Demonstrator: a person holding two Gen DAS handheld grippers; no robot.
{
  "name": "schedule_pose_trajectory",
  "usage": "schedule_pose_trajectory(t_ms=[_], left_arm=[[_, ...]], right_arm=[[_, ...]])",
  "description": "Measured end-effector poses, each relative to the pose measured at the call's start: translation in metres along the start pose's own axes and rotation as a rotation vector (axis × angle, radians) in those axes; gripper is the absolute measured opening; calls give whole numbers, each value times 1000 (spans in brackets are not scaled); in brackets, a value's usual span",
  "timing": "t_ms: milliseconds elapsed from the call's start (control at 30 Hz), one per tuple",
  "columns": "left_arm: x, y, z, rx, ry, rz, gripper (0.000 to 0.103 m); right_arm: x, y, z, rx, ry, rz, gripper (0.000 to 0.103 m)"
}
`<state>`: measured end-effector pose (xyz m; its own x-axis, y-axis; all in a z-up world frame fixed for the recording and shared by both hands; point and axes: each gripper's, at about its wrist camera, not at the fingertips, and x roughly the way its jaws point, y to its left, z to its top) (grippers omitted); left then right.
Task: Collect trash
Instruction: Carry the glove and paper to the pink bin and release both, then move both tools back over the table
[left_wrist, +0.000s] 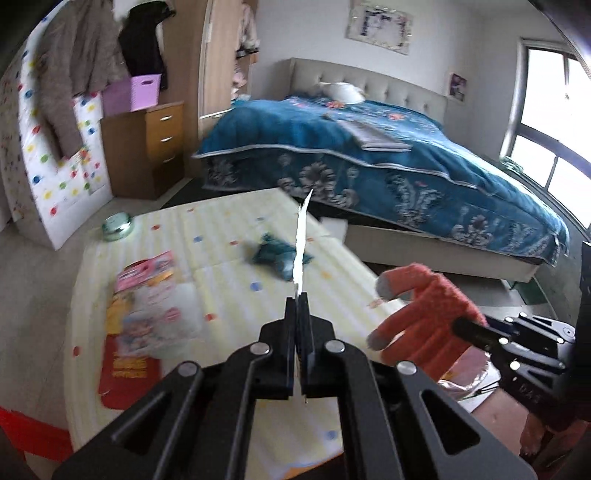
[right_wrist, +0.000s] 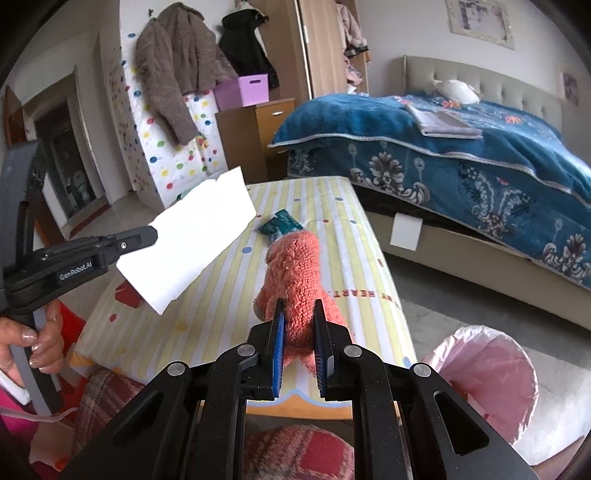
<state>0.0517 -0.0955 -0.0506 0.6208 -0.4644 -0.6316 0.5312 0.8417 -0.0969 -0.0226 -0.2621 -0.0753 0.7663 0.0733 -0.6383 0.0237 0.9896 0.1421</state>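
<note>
My left gripper (left_wrist: 299, 295) is shut on a white sheet of paper (left_wrist: 301, 240), seen edge-on in its own view and held above the striped mat. In the right wrist view the same paper (right_wrist: 192, 240) shows flat, held by the left gripper (right_wrist: 153, 232) at the left. My right gripper (right_wrist: 300, 306) is shut on an orange knitted glove (right_wrist: 295, 266) and holds it above the mat; the glove (left_wrist: 424, 314) also shows at the right of the left wrist view. A teal wrapper (right_wrist: 280, 223) lies on the mat. A bin with a pink bag (right_wrist: 487, 373) stands at lower right.
The yellow striped mat (left_wrist: 221, 266) bears pink and red packaging (left_wrist: 144, 306) and a glass bowl (left_wrist: 117, 226) at its far corner. A bed with a blue cover (right_wrist: 461, 155) lies behind. A wooden drawer unit (right_wrist: 266, 122) stands at the back.
</note>
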Motion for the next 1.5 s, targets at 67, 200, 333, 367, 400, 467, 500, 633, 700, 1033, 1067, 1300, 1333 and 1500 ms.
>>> schedule_pose_trajectory(t_ms=[67, 200, 333, 367, 400, 467, 500, 633, 700, 1033, 1067, 1300, 1333, 1500], left_arm=[[6, -19, 2, 26, 5, -36, 0], [22, -62, 1, 79, 31, -129, 0], [39, -111, 1, 135, 50, -222, 0], [42, -119, 1, 143, 52, -236, 0], [46, -132, 2, 155, 53, -256, 0], [53, -155, 2, 173, 57, -296, 0], [56, -167, 2, 183, 58, -317, 0], [73, -208, 2, 226, 77, -379, 0], [85, -225, 3, 241, 92, -397, 0], [133, -259, 16, 236, 150, -424, 10], [137, -259, 17, 229, 157, -421, 17], [137, -233, 20, 170, 145, -353, 42], [133, -226, 19, 165, 138, -333, 42], [110, -199, 19, 169, 99, -252, 43]], right_arm=[[-8, -8, -4, 10, -3, -22, 14], [-28, -33, -15, 50, -8, -89, 14], [-46, -61, -26, 103, -14, -166, 14], [-49, -67, -29, 115, -16, -184, 14], [-55, -75, -32, 132, -18, -209, 14], [-63, -91, -39, 165, -21, -258, 14], [-67, -98, -42, 179, -22, -278, 14], [-80, -135, -58, 242, -24, -346, 14], [-82, -150, -62, 262, -24, -360, 14], [-69, -207, -67, 313, -17, -377, 18], [-65, -213, -67, 317, -12, -384, 22], [-67, -213, -72, 345, -17, -385, 39], [-66, -213, -71, 346, -17, -385, 39], [-68, -198, -69, 330, -25, -352, 39]])
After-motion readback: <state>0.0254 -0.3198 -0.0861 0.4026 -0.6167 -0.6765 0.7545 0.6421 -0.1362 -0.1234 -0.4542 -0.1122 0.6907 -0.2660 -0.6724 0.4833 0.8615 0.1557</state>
